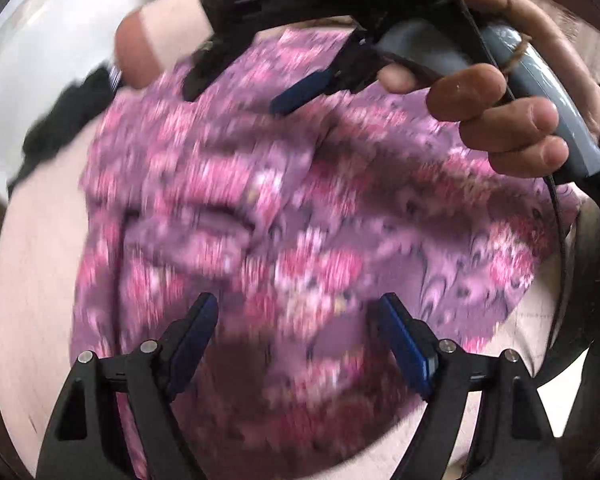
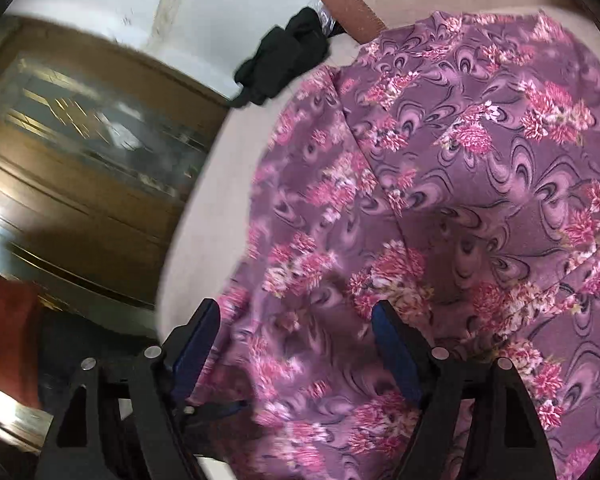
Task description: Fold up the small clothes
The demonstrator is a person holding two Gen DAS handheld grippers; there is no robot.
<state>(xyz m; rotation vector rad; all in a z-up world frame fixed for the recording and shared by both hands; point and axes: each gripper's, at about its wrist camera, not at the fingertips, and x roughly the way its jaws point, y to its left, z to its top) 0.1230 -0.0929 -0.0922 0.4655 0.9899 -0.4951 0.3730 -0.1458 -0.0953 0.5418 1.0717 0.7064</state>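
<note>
A purple cloth with pink flowers (image 1: 300,208) lies spread and rumpled on a pale table (image 1: 32,280). My left gripper (image 1: 300,304) hovers over the cloth's near part with its jaws wide apart and nothing pinched between the blue pads; this view is blurred. My right gripper (image 1: 240,92) shows at the top of the left wrist view, held by a person's hand (image 1: 512,120), open over the cloth's far edge. In the right wrist view the right gripper (image 2: 296,312) stands open above the floral cloth (image 2: 440,200), near its left edge.
A crumpled black garment (image 2: 284,64) lies on the table (image 2: 220,168) beyond the floral cloth, next to a reddish-brown object (image 2: 340,0). A wooden cabinet with a glass front (image 2: 92,140) stands past the table's left edge, below a white wall.
</note>
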